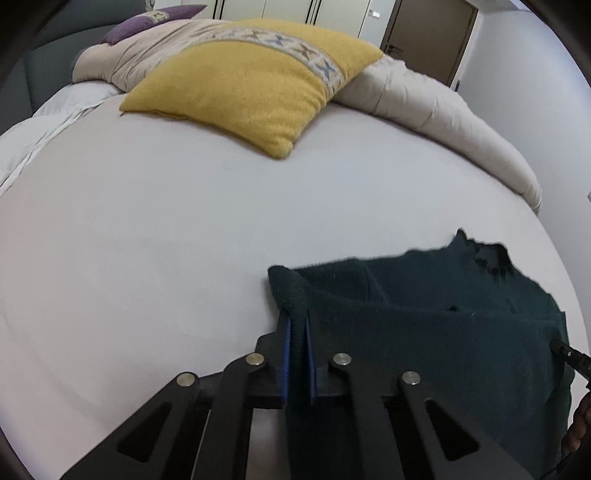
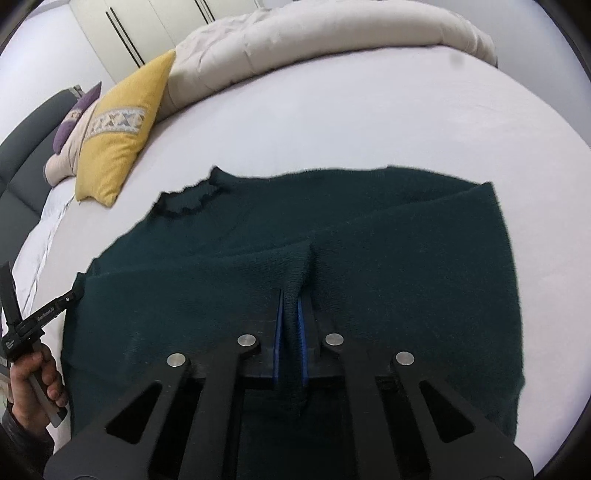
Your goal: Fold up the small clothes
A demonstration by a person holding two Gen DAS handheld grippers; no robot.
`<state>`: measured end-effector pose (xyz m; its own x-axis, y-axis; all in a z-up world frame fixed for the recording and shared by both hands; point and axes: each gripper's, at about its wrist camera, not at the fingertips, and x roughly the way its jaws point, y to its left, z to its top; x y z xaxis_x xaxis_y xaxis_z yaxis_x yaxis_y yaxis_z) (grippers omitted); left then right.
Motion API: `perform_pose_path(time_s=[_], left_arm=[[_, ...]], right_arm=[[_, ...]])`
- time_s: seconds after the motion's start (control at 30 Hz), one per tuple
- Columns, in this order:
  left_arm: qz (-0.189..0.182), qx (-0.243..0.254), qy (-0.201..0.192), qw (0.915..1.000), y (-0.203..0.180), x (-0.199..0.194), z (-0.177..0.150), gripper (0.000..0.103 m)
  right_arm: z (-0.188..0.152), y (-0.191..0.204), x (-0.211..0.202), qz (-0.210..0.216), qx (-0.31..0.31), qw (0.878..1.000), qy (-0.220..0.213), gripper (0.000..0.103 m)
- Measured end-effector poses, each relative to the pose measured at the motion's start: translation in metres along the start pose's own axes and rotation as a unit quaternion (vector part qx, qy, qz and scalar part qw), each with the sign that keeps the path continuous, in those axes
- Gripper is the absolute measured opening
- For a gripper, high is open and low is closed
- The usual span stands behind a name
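Observation:
A dark green knitted sweater lies spread on the white bed sheet, its ruffled collar toward the far left. My right gripper is shut on a pinched ridge of the sweater's cloth in its middle. In the left wrist view the same sweater fills the lower right, and my left gripper is shut on its folded left edge, the knit bulging over the blue pads. The left gripper's body and the hand holding it show at the left edge of the right wrist view.
A yellow cushion with a patterned band lies beyond the sweater, with a purple cushion and a rolled beige duvet along the far side. A dark headboard, white wardrobes and a brown door stand behind.

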<state>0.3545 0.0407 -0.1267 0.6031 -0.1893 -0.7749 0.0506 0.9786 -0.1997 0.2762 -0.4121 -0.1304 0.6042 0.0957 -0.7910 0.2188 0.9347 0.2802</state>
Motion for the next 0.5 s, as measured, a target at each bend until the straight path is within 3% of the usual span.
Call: perform_pose_path(time_s=[0.07, 0.17, 0.3, 0.43, 0.5], left_arm=[[-0.002, -0.006, -0.001, 1.0, 0.004, 0.002, 0.001, 0.008], [0.006, 0.008, 0.006, 0.9999, 0.006, 0.019, -0.009, 0.009], [-0.013, -0.002, 0.009, 0.9999, 0.012, 0.015, -0.007, 0.013], [-0.032, -0.041, -0.008, 0.9986, 0.029, -0.017, -0.012, 0.023], [-0.035, -0.04, -0.015, 0.9985, 0.032, -0.036, -0.019, 0.04]], right_arm=[[-0.001, 0.001, -0.007, 0.001, 0.004, 1.0, -0.011, 0.005], [-0.01, -0.011, 0.009, -0.006, 0.017, 1.0, 0.011, 0.005], [-0.011, -0.021, 0.01, 0.019, 0.034, 0.999, 0.004, 0.005], [-0.01, -0.024, -0.004, 0.035, 0.051, 0.998, 0.014, 0.018], [-0.012, -0.02, -0.011, 0.038, 0.049, 0.998, 0.006, 0.033]])
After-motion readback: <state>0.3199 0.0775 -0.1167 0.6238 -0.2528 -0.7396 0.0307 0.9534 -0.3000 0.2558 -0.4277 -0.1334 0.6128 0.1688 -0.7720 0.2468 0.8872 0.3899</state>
